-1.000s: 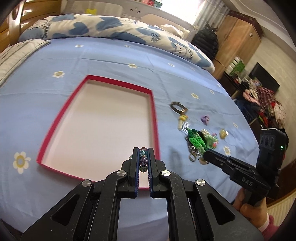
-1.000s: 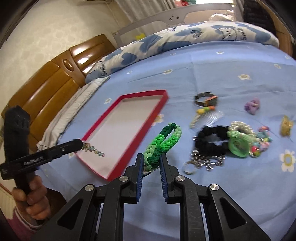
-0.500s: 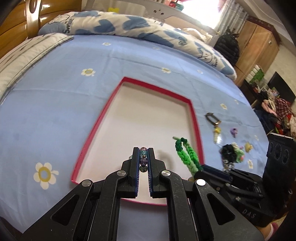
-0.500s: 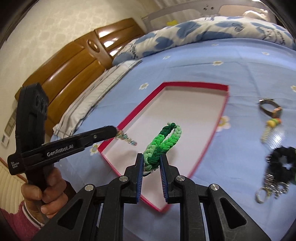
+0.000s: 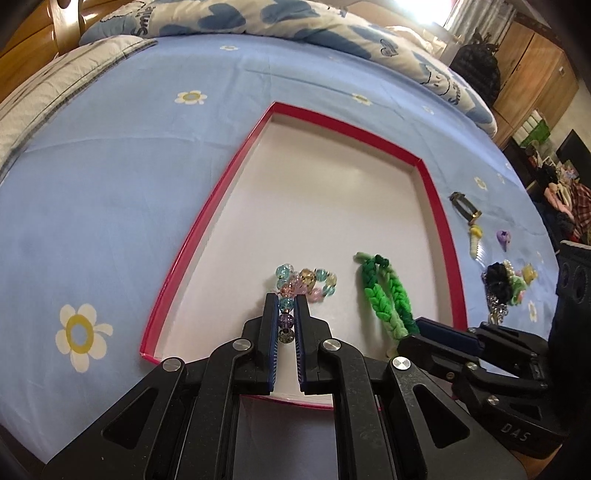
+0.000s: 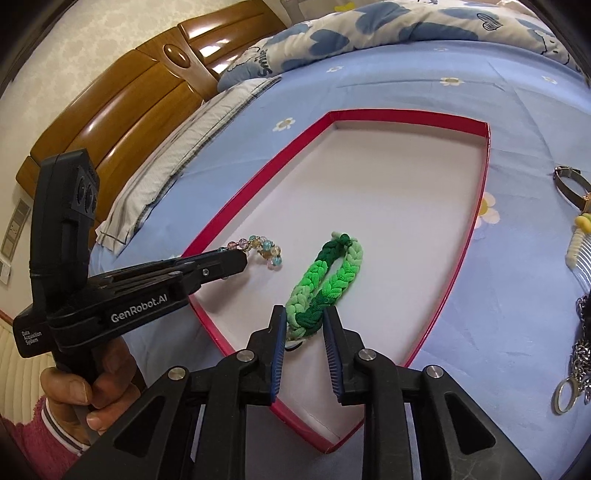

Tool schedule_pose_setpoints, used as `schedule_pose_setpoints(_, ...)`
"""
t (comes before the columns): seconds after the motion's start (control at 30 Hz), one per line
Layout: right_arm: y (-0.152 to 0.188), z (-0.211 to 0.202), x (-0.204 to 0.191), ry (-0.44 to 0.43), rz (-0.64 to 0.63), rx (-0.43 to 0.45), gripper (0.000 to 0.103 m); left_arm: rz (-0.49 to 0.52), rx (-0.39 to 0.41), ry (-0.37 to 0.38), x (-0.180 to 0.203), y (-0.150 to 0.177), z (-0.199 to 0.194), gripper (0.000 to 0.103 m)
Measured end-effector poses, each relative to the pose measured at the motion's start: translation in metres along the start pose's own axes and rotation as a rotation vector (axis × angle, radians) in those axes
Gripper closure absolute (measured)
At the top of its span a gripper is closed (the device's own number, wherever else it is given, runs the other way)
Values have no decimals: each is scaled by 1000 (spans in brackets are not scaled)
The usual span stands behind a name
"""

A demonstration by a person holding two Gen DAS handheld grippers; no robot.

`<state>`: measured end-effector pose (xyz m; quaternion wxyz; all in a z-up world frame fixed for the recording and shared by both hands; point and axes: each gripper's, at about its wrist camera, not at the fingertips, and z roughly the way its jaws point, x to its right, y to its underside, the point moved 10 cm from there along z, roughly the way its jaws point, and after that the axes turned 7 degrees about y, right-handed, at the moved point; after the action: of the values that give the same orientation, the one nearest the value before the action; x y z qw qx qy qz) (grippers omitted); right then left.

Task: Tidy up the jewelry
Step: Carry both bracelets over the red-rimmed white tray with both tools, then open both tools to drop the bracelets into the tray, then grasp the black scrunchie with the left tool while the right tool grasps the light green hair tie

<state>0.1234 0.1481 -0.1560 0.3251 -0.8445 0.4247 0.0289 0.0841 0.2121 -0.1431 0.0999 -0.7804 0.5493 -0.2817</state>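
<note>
Right wrist: green braid now lies in tray, claw opening

Both bracelets now down in tray; R gripper opening.

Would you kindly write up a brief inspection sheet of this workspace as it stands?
Surface: blue flowered bedsheet.
Job's things: red-rimmed tray on the bed; beaded bracelet and green braided band lying inside it.
Clutter: watch, comb, black scrunchie and keychain beside the tray.
Grippers: left gripper shut on the beaded bracelet; right gripper opening, band between its jaws.
Cables: nothing seen.
Surroundings: wooden headboard, quilt, wardrobe.
</note>
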Motion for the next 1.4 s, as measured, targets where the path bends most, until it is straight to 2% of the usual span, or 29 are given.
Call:
schedule_pose_setpoints(0.1,0,-2,0,-2,-4,-2,76,-1,-6,-10,-1,1,0,96)
schedule_pose_setpoints(0.2,-2,-4,2,-1,-3,6,67,-3,-3,-15,-2,0,-2,92)
schedule_pose_setpoints(0.27,-3,-9,4,4,3,22,65,-2,4,-15,-1,0,-6,81)
schedule_pose_setpoints(0.37,-5,-17,9,2,18,43,64,5,15,-20,3,-1,-12,71)
schedule_pose_setpoints(0.43,-6,-26,14,3,34,62,59,6,21,-20,6,-2,-16,63)
schedule_pose_setpoints(0.57,-6,-49,27,11,64,109,58,21,34,-3,21,-3,-24,62)
schedule_pose_setpoints(0.8,3,-93,74,87,144,186,55,71,41,24,53,-7,-29,60)
schedule_pose_setpoints(1.2,44,-147,164,225,309,240,53,157,1,85,116,4,-17,60)
schedule_pose_setpoints(1.4,54,-160,193,279,343,256,53,210,-29,127,154,10,-6,60)
